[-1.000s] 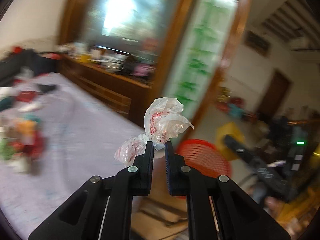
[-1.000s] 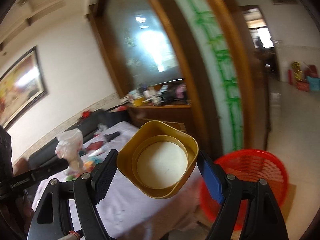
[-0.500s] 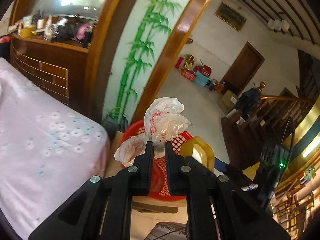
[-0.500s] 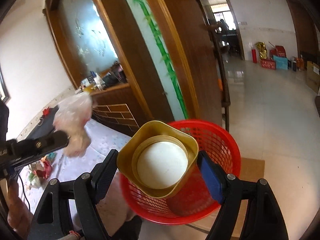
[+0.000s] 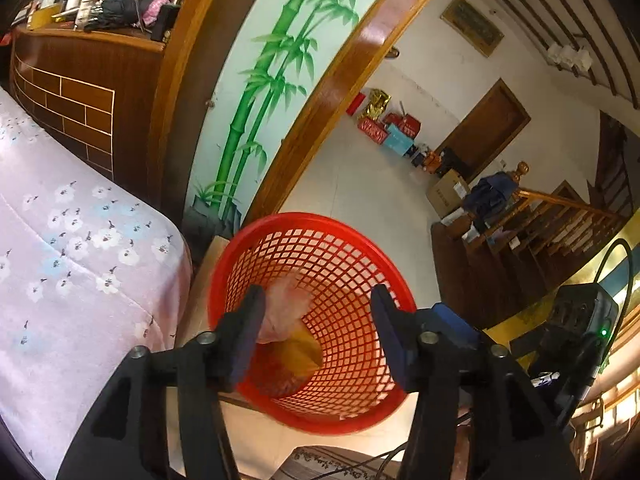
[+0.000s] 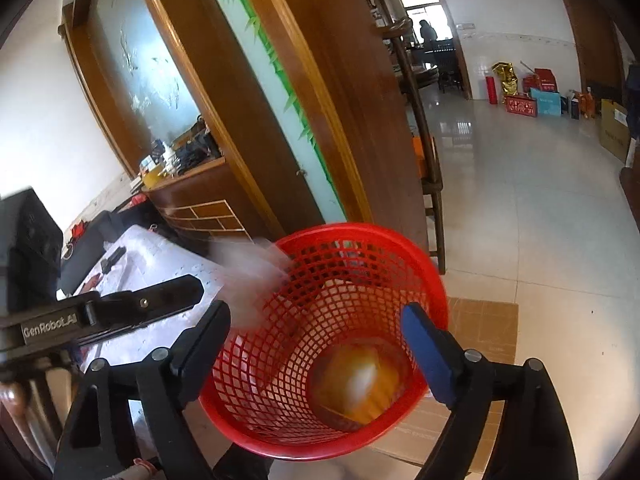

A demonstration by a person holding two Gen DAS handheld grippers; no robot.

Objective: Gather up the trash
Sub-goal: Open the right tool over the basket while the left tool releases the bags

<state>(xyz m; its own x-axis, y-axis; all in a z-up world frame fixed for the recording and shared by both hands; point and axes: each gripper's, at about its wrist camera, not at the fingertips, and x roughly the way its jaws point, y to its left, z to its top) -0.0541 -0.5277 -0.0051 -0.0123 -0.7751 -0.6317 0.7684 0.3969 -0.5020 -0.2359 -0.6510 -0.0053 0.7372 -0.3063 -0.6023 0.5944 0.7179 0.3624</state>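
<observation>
You are holding your left gripper (image 5: 318, 330) over the mouth of the red mesh basket (image 5: 360, 416), its jaws spread wide and gripping nothing. Just ahead of its left finger (image 5: 244, 336), the crumpled plastic bag (image 5: 286, 310) is showing as a pale pink blur inside the basket's rim; whether it is touching the finger you cannot tell from this blur. Below it, deeper in the basket, the yellow cup (image 5: 302, 354) is lying near the bottom.

You are keeping your right gripper (image 6: 316, 344) released too, fingers wide apart, with the basket (image 6: 400, 244) opening straight in front of it. The cup (image 6: 362, 382) is appearing as an orange-yellow smear at the basket's bottom, between and beyond the fingers. The bag (image 6: 250, 276) is blurring white at the basket's far-left rim, just beyond the tip of the left gripper (image 6: 176, 294) reaching in from that side. The floral tablecloth (image 5: 72, 248) is lying to the left of your left gripper.
</observation>
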